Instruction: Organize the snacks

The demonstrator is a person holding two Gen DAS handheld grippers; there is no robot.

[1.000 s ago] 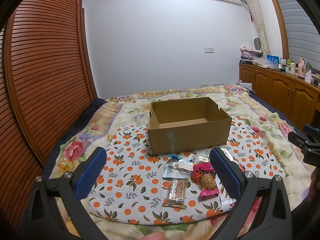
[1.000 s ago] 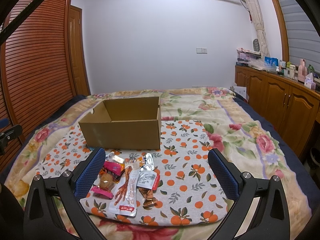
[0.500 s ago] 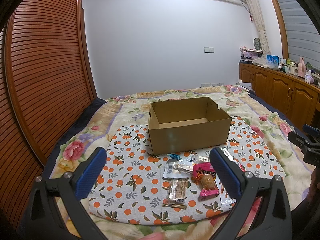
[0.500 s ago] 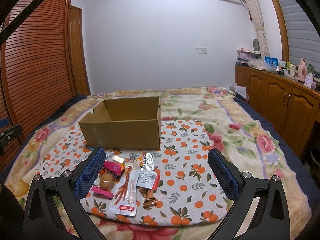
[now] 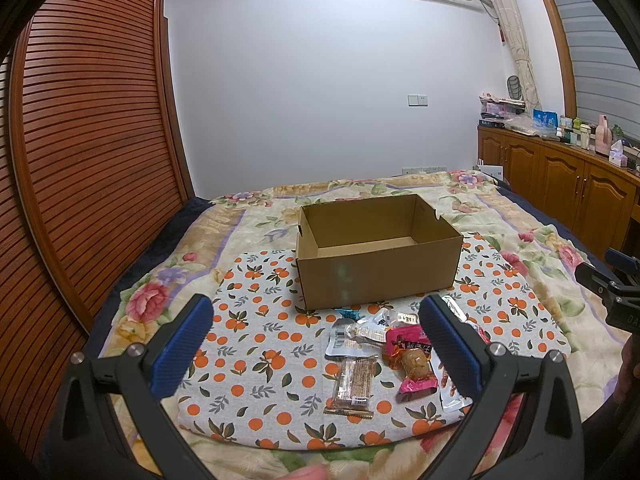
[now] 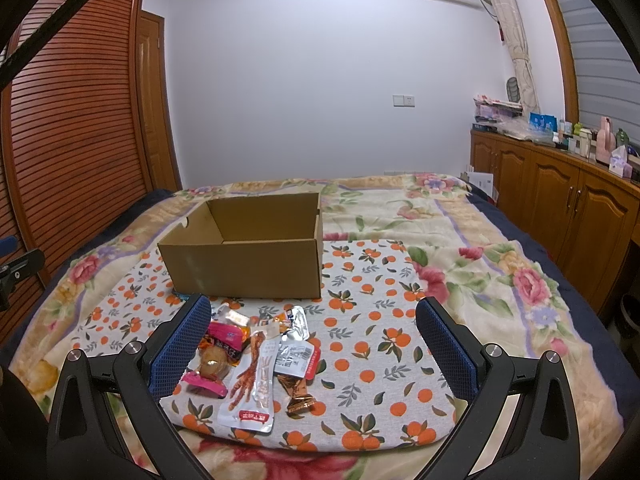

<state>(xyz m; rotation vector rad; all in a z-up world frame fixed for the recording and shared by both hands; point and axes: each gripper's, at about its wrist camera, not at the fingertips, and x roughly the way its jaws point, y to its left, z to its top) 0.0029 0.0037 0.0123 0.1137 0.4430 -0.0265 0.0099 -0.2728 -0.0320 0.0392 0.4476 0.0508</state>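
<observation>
An open, empty cardboard box [image 5: 376, 252] stands on an orange-print cloth [image 5: 260, 344] on the bed; it also shows in the right wrist view [image 6: 248, 248]. Several snack packets lie in front of it: a pink packet [image 5: 412, 360], a clear bar packet [image 5: 354, 380], a white chicken-foot packet [image 6: 252, 384] and a brown wrapper [image 6: 296, 390]. My left gripper [image 5: 316, 344] is open and empty, held above the cloth short of the snacks. My right gripper [image 6: 312, 344] is open and empty, above the snacks' right side.
The bed has a floral blanket [image 6: 500, 272]. A slatted wooden wardrobe [image 5: 80, 160] runs along the left. Wooden cabinets [image 6: 560, 200] with bottles on top line the right wall. The right gripper's tip shows in the left wrist view [image 5: 612, 280].
</observation>
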